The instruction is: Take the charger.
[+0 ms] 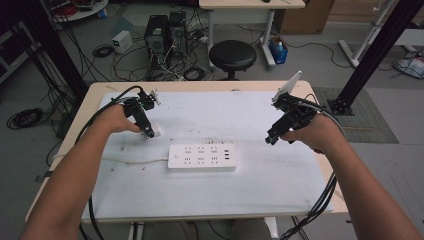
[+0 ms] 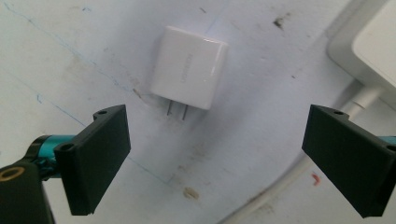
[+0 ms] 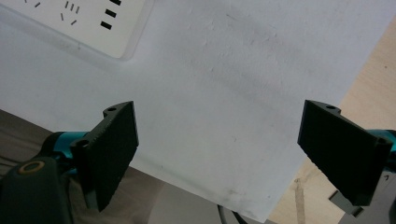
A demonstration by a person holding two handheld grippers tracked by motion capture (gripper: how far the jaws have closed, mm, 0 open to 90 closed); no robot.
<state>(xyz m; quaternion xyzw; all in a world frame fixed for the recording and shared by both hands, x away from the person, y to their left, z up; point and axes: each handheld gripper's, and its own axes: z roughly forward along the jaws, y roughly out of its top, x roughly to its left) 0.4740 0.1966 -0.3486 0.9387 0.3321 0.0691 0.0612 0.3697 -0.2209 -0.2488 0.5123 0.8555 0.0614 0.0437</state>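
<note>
A white square charger plug (image 2: 189, 73) lies flat on the white table cover, its two metal prongs pointing toward my left gripper (image 2: 217, 163). That gripper is open, jaws spread wide just short of the plug, touching nothing. In the high view the left gripper (image 1: 148, 131) hovers right at the plug (image 1: 156, 131). A white power strip (image 1: 202, 157) lies in the middle of the table, its cord (image 1: 132, 160) running left. My right gripper (image 1: 270, 139) is open above the cover, right of the strip, and holds nothing. The strip's corner (image 3: 79, 23) appears in the right gripper view.
A white sheet (image 1: 260, 190) covers a wooden table (image 1: 95, 92). Beyond its far edge stand a black stool (image 1: 232, 55), computer towers (image 1: 165, 35) and tangled cables on the floor. A black frame post (image 1: 372, 55) rises at the right. Gripper cables (image 1: 315, 210) trail off the front edge.
</note>
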